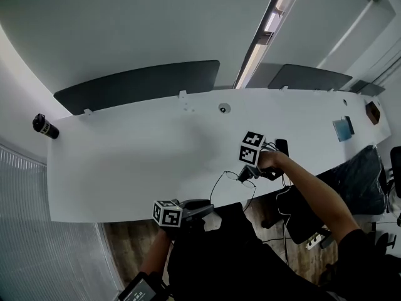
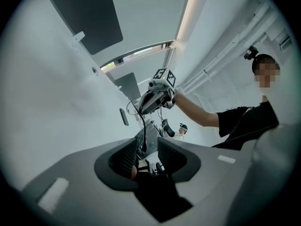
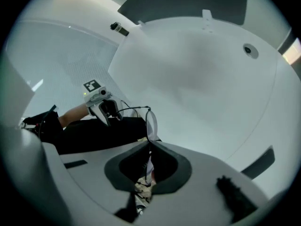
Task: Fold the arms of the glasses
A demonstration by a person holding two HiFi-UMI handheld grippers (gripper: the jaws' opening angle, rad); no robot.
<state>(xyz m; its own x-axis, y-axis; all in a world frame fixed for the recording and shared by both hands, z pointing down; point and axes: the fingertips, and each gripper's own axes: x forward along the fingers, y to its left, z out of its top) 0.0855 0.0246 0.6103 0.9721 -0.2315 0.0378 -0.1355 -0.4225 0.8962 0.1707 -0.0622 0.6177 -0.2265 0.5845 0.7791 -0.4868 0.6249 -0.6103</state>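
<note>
left gripper's (image 2: pixel 146 147) parted jaws, glasses (image 2: pixel 143 135) arm lengthwise between

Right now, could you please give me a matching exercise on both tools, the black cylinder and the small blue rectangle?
Things: 1 left tool; 2 right tool; 3 black cylinder; 4 small blue rectangle.
States: A at the far left corner of the white table; B jaws apart; C near that table's right end; D shut on the thin black wire-framed glasses.
Pairs: 1-B; 2-D; 3-A; 4-C.
</note>
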